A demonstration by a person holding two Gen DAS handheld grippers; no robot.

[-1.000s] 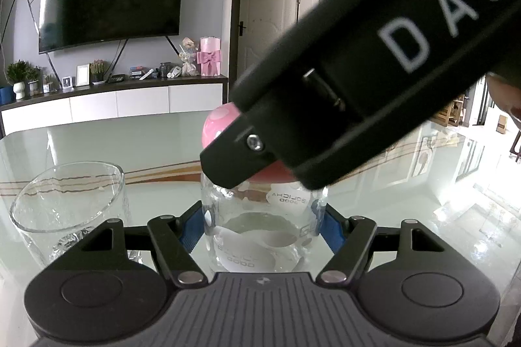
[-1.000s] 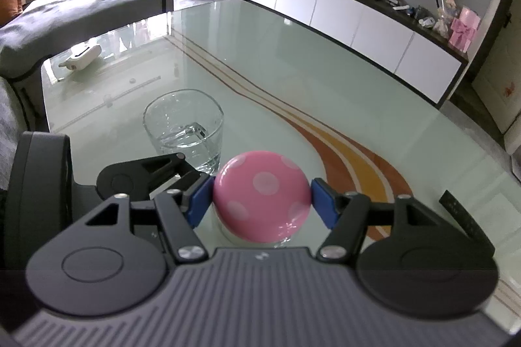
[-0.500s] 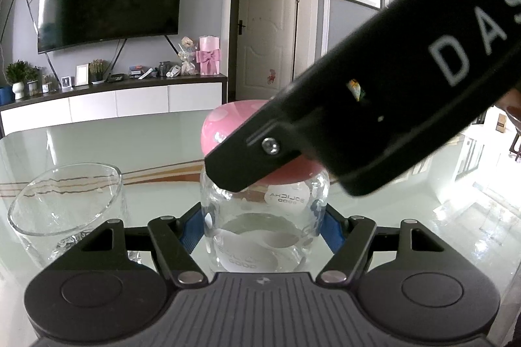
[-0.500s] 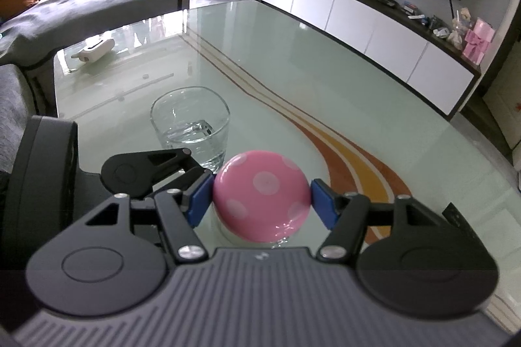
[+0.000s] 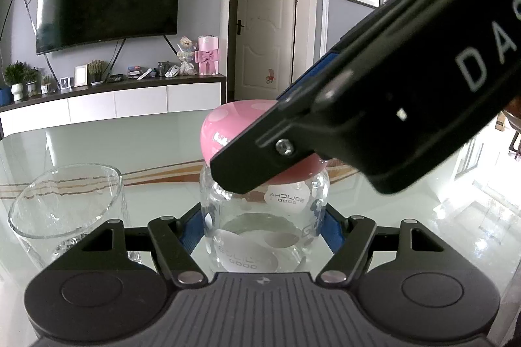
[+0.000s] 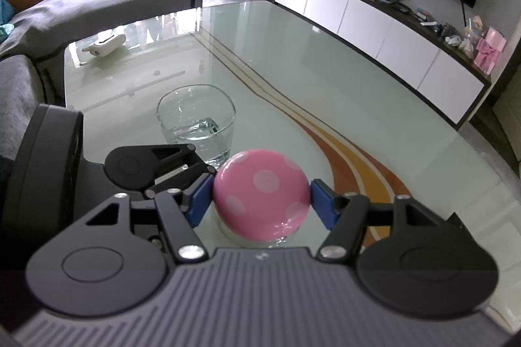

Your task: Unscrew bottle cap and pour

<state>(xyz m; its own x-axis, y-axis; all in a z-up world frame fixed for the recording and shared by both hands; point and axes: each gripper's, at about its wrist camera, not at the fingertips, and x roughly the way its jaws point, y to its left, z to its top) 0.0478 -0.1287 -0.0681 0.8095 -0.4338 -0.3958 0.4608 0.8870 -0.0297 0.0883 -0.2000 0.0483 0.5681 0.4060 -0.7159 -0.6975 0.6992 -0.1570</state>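
A clear glass bottle [image 5: 260, 216] with some water stands upright on the glass table. Its round pink cap with pale dots [image 6: 260, 194] sits on top and also shows in the left wrist view [image 5: 228, 125]. My left gripper [image 5: 260, 226] is shut on the bottle's body. My right gripper [image 6: 260, 200] comes from above and is shut on the cap, its blue pads [image 6: 198, 200] pressed against both sides. An empty-looking drinking glass [image 6: 195, 119] holds a little water; it stands left of the bottle and shows in the left wrist view [image 5: 65, 210].
The pale green glass table [image 6: 293, 53] has orange curved stripes. A white object [image 6: 104, 45] lies at its far left edge. A sofa [image 6: 81, 1] stands beyond the table. A TV cabinet [image 5: 114, 102] runs along the wall.
The right gripper has turned around the cap, its body swinging up and to the right in the left wrist view. The bottle and left gripper have stayed put.
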